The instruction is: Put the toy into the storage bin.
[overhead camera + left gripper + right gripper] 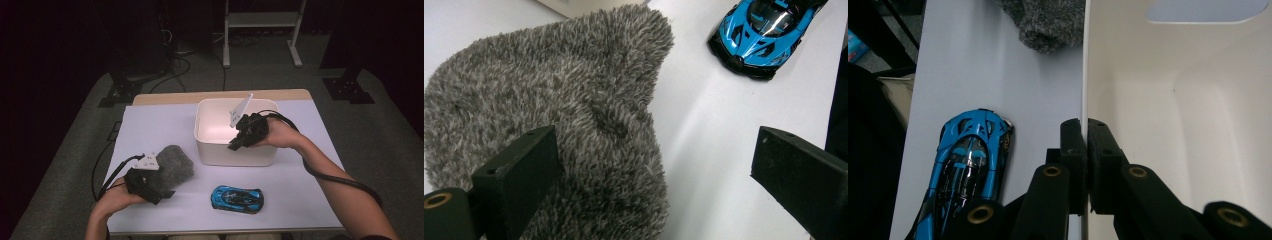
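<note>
A fuzzy grey cloth (172, 164) (559, 115) lies at the left of the white table. My left gripper (161, 192) (659, 175) stands open at its near edge, one jaw over the fuzz, the other over bare table. A blue toy car (237, 198) (764, 32) (965, 170) sits near the front edge. A white bin (235, 152) (1168, 100) stands at the middle back. My right gripper (235, 145) (1085, 145) is shut on the bin's front wall, one jaw inside and one outside.
The table's front edge (215, 231) runs just below the car. Bare white surface (300, 180) lies right of the car and left of the bin. A white metal stand (262, 22) and dark cables (175, 60) are on the floor beyond the table.
</note>
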A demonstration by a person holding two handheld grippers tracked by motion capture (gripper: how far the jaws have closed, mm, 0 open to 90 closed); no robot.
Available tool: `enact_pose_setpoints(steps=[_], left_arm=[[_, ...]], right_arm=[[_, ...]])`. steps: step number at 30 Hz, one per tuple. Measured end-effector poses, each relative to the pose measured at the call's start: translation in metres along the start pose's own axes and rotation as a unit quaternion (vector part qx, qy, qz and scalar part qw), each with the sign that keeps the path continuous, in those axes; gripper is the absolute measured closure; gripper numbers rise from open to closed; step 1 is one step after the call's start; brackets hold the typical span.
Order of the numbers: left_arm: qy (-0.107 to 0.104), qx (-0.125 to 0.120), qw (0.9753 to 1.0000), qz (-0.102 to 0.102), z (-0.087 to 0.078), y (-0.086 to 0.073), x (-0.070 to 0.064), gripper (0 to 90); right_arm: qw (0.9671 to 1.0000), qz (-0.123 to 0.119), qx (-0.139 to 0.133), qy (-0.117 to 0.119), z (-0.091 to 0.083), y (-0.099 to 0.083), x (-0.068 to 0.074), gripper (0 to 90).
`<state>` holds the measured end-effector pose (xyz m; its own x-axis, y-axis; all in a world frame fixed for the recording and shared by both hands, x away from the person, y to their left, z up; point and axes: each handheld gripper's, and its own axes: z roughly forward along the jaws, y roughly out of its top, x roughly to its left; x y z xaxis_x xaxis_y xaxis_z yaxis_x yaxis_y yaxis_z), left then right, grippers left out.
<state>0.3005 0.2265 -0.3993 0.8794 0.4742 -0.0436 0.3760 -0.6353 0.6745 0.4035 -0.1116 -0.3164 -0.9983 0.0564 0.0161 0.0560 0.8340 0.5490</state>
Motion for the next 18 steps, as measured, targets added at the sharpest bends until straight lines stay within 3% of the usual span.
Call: enact_pose_setpoints(steps=[18], left_arm=[[-0.007,0.007,1.0000,0.001,0.003,-0.001,0.000,4.4]], right_arm=[[1.0000,-0.001,-0.003,0.008,0.003,0.005,0.019,85.3]])
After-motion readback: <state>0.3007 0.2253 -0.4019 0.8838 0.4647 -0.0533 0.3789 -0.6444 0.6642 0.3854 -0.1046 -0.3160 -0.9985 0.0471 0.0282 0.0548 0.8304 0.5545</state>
